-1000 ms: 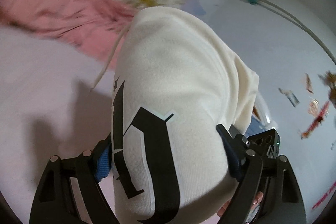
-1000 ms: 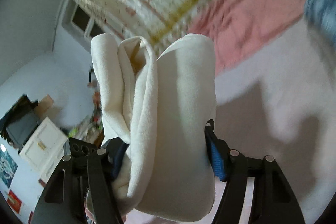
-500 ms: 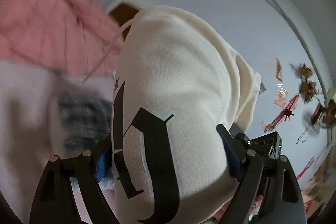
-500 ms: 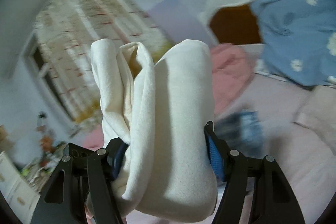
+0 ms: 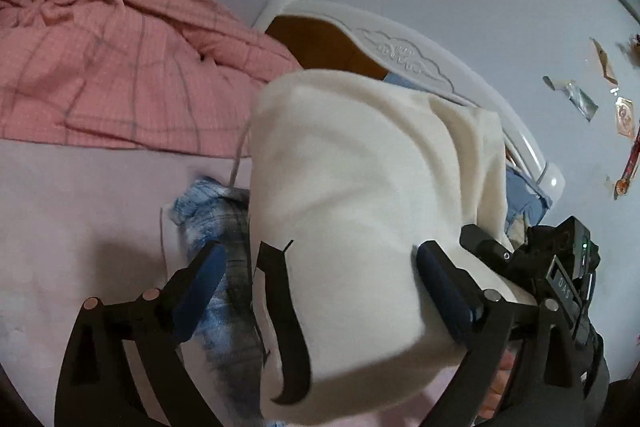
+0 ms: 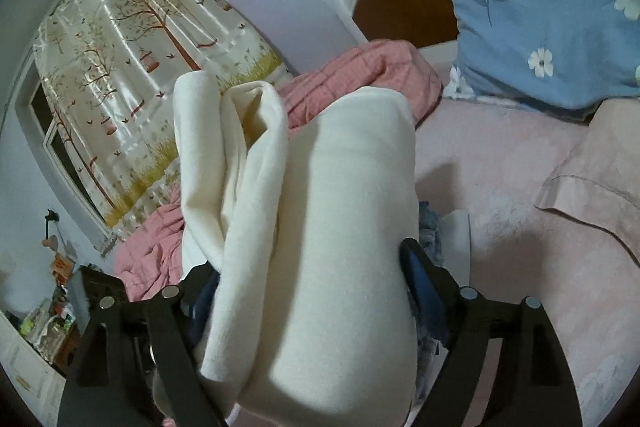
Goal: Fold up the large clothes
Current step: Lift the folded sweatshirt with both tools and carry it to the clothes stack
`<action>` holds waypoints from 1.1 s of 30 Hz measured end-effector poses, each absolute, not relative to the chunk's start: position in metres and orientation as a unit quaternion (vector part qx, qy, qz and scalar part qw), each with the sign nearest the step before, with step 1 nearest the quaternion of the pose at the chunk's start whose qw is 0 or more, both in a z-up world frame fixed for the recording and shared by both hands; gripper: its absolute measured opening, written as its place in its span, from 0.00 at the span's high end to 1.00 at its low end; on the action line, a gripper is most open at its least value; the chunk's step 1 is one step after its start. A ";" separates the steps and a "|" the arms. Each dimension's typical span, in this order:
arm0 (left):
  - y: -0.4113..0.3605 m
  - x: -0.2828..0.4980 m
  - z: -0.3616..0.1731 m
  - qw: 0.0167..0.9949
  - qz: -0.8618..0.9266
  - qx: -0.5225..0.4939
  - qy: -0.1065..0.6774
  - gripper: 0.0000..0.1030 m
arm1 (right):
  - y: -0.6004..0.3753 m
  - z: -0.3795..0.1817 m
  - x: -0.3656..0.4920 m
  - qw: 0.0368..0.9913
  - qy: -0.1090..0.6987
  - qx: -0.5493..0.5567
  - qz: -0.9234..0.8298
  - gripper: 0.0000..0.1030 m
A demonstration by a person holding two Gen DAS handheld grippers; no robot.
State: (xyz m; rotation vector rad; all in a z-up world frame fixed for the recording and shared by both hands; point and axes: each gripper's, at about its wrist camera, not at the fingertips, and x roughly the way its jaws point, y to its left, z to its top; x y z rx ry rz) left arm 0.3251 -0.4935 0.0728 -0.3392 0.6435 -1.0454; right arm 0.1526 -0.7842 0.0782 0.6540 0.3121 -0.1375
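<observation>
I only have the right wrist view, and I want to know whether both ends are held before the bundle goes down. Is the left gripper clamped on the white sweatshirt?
Observer: No. The left gripper is open: one finger stands clear of the sweatshirt, and the other touches it.
Operator: What shows in that gap?
Observer: A blue-and-white garment lying on the bed sheet.
Operator: Any marking on the sweatshirt's face on that side?
Observer: Yes, a black print near its lower edge.
</observation>
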 end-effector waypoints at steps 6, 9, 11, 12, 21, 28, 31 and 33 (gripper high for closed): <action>-0.492 0.329 0.073 0.788 -0.517 -0.163 0.291 0.00 | -0.770 0.093 0.139 0.937 0.143 0.315 -0.052 0.06; -0.506 0.363 0.048 0.736 -0.552 -0.201 0.336 0.00 | -0.777 0.087 0.146 0.930 0.166 0.325 -0.034 0.13; -0.504 0.359 0.048 0.737 -0.553 -0.208 0.327 0.15 | -0.781 0.083 0.144 0.927 0.149 0.344 -0.027 0.23; -0.502 0.355 0.052 0.743 -0.550 -0.210 0.319 0.17 | -0.780 0.083 0.142 0.926 0.138 0.350 -0.027 0.25; -0.493 0.344 0.083 0.768 -0.519 -0.186 0.325 0.23 | -0.758 0.110 0.136 0.935 0.115 0.334 -0.022 0.27; -0.503 0.356 0.056 0.774 -0.501 -0.188 0.338 0.04 | -0.773 0.081 0.157 0.922 0.156 0.352 -0.047 0.12; -0.501 0.344 0.069 0.797 -0.496 -0.155 0.310 0.02 | -0.772 0.086 0.145 0.928 0.140 0.341 -0.047 0.10; -0.500 0.329 0.081 0.829 -0.474 -0.121 0.270 0.04 | -0.767 0.091 0.139 0.932 0.134 0.329 -0.065 0.10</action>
